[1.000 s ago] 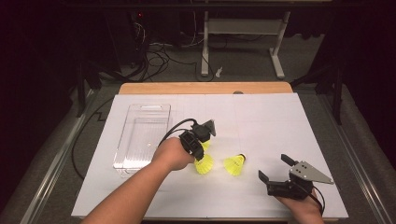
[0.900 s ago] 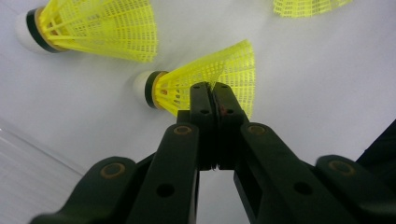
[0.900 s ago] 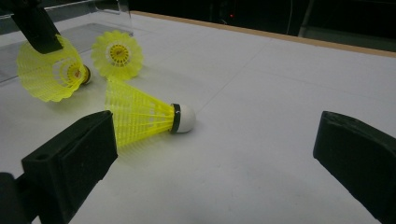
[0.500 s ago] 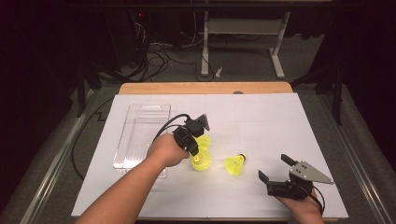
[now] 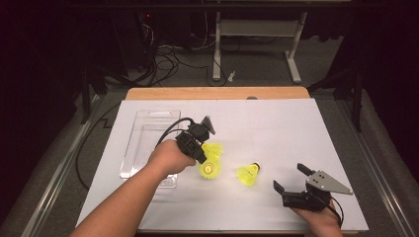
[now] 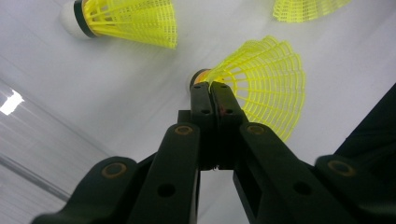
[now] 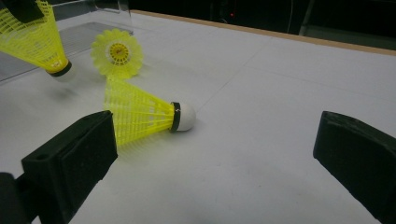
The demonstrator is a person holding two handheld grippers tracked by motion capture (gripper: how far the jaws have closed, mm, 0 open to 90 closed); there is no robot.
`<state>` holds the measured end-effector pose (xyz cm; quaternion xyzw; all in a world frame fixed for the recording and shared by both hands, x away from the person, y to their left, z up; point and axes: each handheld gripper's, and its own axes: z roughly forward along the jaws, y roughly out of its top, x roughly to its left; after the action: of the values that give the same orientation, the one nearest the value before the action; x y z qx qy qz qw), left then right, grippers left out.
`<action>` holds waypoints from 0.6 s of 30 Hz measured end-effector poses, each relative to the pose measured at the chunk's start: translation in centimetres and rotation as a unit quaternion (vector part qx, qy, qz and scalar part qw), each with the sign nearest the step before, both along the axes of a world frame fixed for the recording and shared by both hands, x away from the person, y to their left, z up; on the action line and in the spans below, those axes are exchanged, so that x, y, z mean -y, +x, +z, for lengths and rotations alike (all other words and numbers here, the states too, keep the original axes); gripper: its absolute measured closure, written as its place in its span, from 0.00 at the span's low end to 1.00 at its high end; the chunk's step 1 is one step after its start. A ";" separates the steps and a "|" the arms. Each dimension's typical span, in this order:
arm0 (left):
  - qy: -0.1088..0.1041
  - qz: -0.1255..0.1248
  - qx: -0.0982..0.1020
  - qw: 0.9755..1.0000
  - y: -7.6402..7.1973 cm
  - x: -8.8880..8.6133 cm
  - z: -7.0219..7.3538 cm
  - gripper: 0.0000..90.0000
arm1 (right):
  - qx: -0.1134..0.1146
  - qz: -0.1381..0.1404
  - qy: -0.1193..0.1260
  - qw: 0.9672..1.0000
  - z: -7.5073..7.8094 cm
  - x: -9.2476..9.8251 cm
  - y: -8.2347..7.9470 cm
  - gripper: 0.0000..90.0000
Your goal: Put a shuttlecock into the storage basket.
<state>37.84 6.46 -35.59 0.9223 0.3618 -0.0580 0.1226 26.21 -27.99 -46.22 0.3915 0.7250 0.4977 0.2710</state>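
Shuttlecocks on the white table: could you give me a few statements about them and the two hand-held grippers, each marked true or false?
1. The left gripper is pinching a yellow shuttlecock by its skirt edge. True.
2. The right gripper is clamped on a shuttlecock. False: its jaws stand wide open, holding nothing.
3. Three yellow shuttlecocks show in the right gripper view. True.
4. A shuttlecock already lies in the clear plastic tray. False: none is in it.
5. The shuttlecock nearest the right gripper lies on its side. True.
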 end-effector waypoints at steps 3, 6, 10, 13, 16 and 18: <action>-0.007 0.003 -0.004 1.000 -0.1 -0.5 0.2 0.99 | -0.001 0.000 0.001 1.000 0.0 0.0 0.0 0.00; -0.010 0.003 -0.006 1.000 -0.2 -0.9 0.4 0.99 | 0.000 0.001 0.000 1.000 0.0 -0.1 0.0 0.00; -0.016 0.008 -0.007 1.000 -0.2 -1.3 0.7 0.99 | 0.000 0.001 0.000 1.000 0.0 -0.1 0.0 0.00; -0.022 0.009 -0.010 1.000 -0.3 -1.6 0.9 0.99 | 0.001 0.001 0.000 1.000 0.0 -0.1 0.0 0.00; -0.022 0.011 -0.014 1.000 -0.3 -1.8 1.1 0.99 | 0.000 0.001 0.000 1.000 0.0 -0.1 0.0 0.00; -0.021 0.012 -0.017 1.000 -0.3 -1.9 1.2 0.99 | 0.000 0.001 0.001 1.000 0.0 -0.1 -0.1 0.00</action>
<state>37.58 8.41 -34.34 0.9138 0.3739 -0.0799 0.1368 26.15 -27.89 -46.25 0.3909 0.7250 0.4985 0.2704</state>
